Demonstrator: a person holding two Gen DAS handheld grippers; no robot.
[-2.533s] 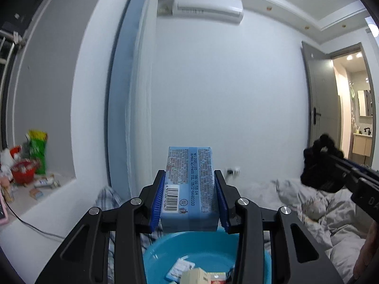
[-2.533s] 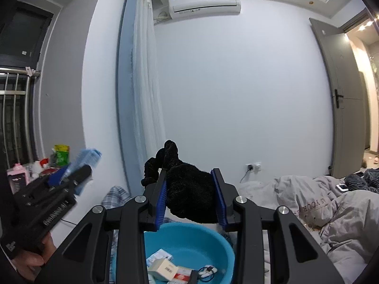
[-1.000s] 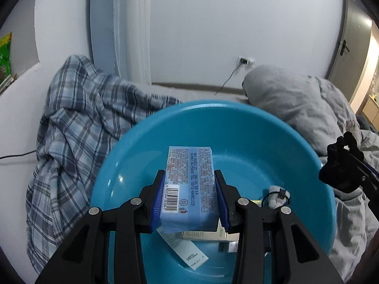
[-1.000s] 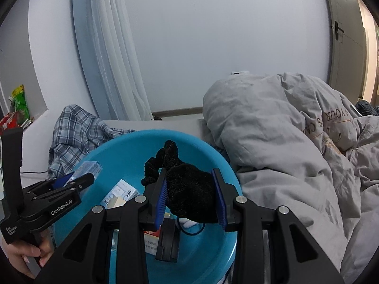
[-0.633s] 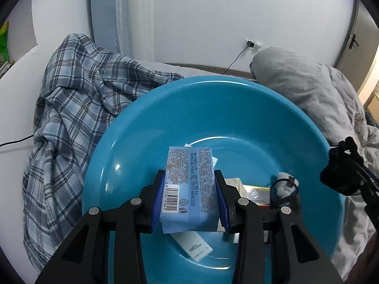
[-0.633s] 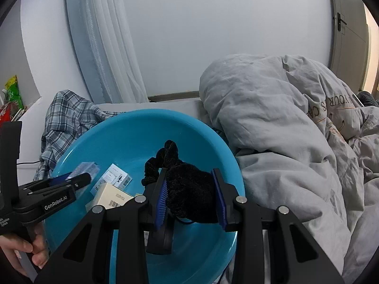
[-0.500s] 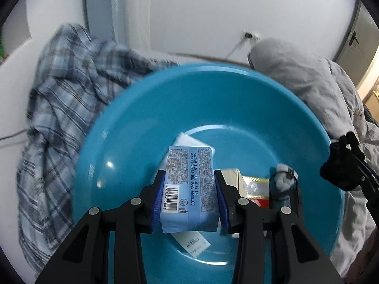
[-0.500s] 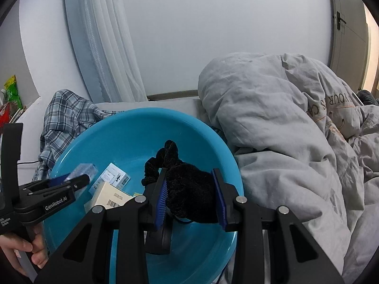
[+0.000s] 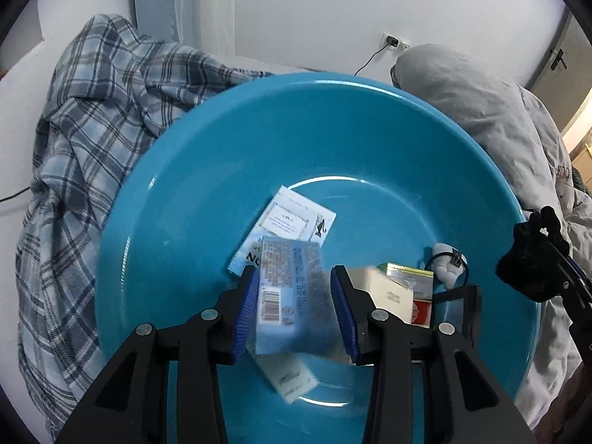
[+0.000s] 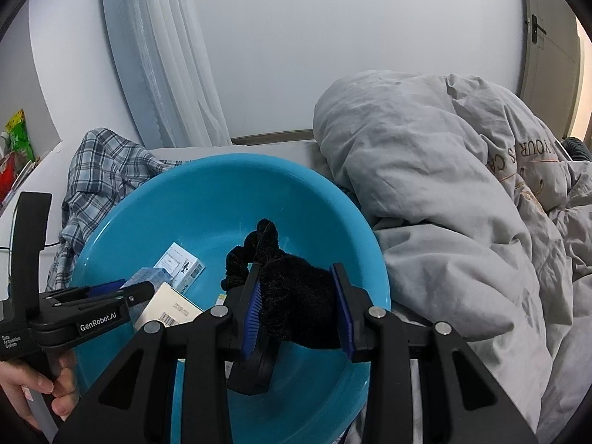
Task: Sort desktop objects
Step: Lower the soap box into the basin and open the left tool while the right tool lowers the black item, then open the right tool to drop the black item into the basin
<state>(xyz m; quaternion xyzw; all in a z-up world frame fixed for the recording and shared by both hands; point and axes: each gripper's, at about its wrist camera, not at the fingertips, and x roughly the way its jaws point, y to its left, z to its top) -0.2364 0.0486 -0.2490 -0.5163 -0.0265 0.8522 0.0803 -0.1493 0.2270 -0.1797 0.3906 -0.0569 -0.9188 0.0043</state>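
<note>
A big blue basin (image 9: 207, 170) lies on the bed, also in the right wrist view (image 10: 222, 192). My left gripper (image 9: 294, 296) hangs over it, jaws apart, and the light blue tissue pack (image 9: 290, 296) between them is blurred and tilted, slipping down. My left gripper also shows in the right wrist view (image 10: 122, 288). My right gripper (image 10: 298, 303) is shut on a black fuzzy cloth (image 10: 292, 296) above the basin's right part; it shows at the right of the left wrist view (image 9: 532, 262).
In the basin lie a white-blue box (image 9: 292, 222), a cream box (image 9: 384, 288), a green-red box (image 9: 414, 281), a white plush with a black band (image 9: 446, 262) and a black block (image 9: 458, 303). A plaid shirt (image 9: 85, 140) lies left, a grey duvet (image 10: 462, 192) right.
Both grippers came down from facing the wall to over the basin. In the last half second my left jaws have opened and the tissue pack has started to drop. The right grip is unchanged.
</note>
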